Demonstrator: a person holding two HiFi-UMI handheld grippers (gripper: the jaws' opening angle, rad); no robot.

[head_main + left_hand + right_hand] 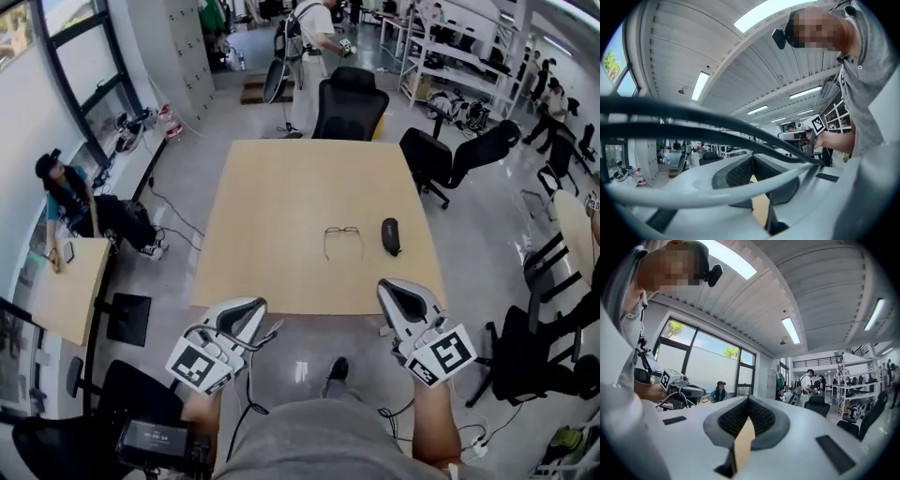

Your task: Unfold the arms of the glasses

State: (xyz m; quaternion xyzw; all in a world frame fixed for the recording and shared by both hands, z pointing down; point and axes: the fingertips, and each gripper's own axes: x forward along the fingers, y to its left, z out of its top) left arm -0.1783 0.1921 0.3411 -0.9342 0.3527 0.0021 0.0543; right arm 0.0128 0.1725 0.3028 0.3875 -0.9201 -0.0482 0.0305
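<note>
The glasses [343,242] lie on the light wooden table [281,216], right of its middle, lenses at the far side and both thin arms stretched out toward me. Just right of them lies a black glasses case [391,236]. My left gripper [251,305] is held off the table's near edge, left of the glasses, jaws shut and empty; its own view shows the tips [752,158] pressed together. My right gripper [394,286] sits at the near edge below the case, also shut and empty [748,400]. Neither touches the glasses.
A black office chair [349,103] stands at the table's far side and another [441,159] at its right. A smaller table [70,281] with a seated person [70,202] is at the left. Dark cables [693,122] cross the left gripper view.
</note>
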